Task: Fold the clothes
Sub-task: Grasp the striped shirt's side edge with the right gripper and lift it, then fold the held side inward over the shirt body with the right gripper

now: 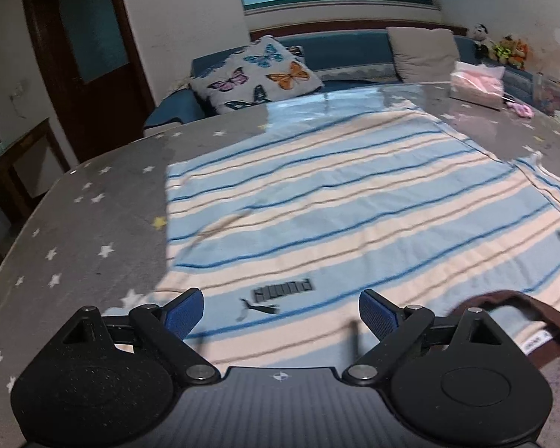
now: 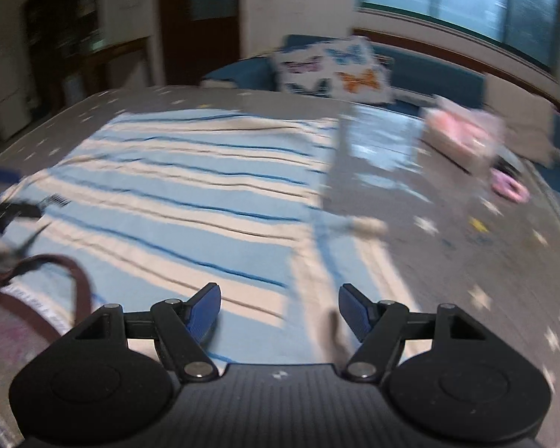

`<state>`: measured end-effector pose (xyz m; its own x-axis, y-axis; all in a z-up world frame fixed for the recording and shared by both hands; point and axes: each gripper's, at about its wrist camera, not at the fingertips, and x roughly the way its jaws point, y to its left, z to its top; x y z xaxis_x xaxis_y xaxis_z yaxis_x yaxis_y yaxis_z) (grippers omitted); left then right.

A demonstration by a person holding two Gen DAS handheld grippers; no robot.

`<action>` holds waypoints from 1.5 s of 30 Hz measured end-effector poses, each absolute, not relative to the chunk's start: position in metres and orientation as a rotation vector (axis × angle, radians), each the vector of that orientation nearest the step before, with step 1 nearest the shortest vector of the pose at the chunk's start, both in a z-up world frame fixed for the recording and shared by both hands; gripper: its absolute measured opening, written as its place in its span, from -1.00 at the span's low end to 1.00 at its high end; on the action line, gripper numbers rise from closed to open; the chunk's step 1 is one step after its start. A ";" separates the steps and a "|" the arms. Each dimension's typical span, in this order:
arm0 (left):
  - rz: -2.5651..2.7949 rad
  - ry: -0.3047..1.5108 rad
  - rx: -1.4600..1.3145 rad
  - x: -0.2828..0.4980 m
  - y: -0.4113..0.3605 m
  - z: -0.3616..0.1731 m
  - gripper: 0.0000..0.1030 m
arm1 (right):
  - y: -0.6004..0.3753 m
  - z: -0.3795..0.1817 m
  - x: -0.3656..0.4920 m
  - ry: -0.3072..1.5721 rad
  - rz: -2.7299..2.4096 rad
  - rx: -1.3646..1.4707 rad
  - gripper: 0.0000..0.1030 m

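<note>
A shirt with light blue and cream bands and thin dark blue stripes lies spread flat on the grey star-print table. Its brown collar is at the near edge, with a small dark logo beside it. My left gripper hovers open over the near edge, left of the collar, with nothing between its blue pads. In the blurred right wrist view the same shirt fills the left half, with the collar at lower left. My right gripper stands open over the shirt's near right part, empty.
A pink packet and a pink scissors-like thing sit at the table's far right. Behind the table stands a blue sofa with a butterfly cushion. The table's rounded edge curves along the left.
</note>
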<state>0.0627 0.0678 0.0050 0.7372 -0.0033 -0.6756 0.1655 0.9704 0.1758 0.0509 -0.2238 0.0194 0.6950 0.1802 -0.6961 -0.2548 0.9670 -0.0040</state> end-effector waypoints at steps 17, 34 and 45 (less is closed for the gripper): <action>-0.072 0.763 0.151 0.038 0.057 -0.003 0.88 | -0.288 -0.003 0.041 0.742 0.005 0.087 -0.66; 0.032 0.757 0.061 0.017 0.095 -0.008 1.00 | -0.206 0.048 0.033 0.631 0.288 0.072 -0.85; 0.151 0.731 -0.002 0.004 0.127 -0.006 1.00 | -0.150 0.023 0.037 0.705 0.421 0.025 -0.46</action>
